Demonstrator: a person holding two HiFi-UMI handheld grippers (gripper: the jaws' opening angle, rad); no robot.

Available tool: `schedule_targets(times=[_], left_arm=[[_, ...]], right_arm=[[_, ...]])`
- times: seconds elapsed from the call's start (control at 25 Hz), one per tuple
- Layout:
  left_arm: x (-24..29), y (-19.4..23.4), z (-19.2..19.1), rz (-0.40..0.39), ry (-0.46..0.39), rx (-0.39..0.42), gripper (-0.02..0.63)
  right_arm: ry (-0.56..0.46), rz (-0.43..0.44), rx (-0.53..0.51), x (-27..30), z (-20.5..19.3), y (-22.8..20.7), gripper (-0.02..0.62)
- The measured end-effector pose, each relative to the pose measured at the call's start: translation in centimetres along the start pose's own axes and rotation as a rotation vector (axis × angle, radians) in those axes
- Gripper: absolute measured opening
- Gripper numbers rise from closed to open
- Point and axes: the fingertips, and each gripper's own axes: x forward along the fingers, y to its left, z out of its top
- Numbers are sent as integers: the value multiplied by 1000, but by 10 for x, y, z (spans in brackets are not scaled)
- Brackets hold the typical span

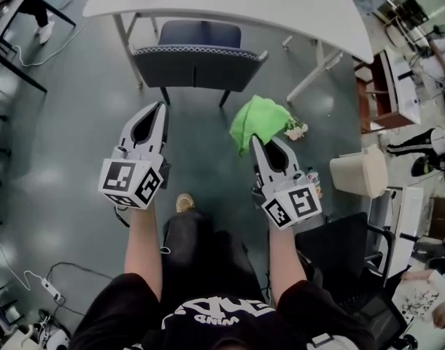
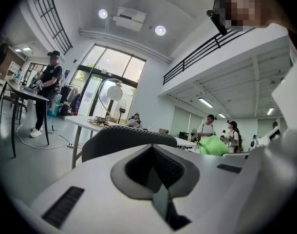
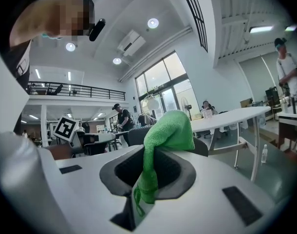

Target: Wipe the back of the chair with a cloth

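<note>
We hold a gripper in each hand, out in front of us over the grey floor (image 1: 69,159), both pointing toward the chair (image 1: 197,68). The chair stands with its seat pushed under the white table (image 1: 230,2) and its dark back turned our way, the pale-trimmed top edge running across.

The right gripper (image 1: 257,144) is clenched on the green cloth (image 1: 259,121). In the right gripper view a fold of it is pinched between the jaws, and the rest bunches up over the tips in a soft heap. The cloth is in the air, off to the right of the chair's back and nearer to us than it is (we see no contact between the two from above).

The left gripper (image 1: 162,106) has its jaws drawn together with nothing between them. The left gripper view shows the bare pads meeting, with the curved chair back just beyond them. It hangs below the back's left half, apart from it.

To the right of the right gripper, a beige bin (image 1: 361,172) stands on the floor.
</note>
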Motion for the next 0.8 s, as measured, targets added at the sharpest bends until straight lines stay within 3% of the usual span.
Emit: schedule_targets(times=[0.24, 0.44, 0.8], left_arm=[[8, 7, -69, -23, -40, 65, -2], [6, 27, -133, 3, -65, 88, -2], [5, 32, -204, 2, -138, 123, -2]], right_arm=[[-38, 7, -27, 17, -74, -11, 46], [-77, 2, -38, 28, -135, -28, 46], [-139, 11, -49, 28, -206, -52, 47]])
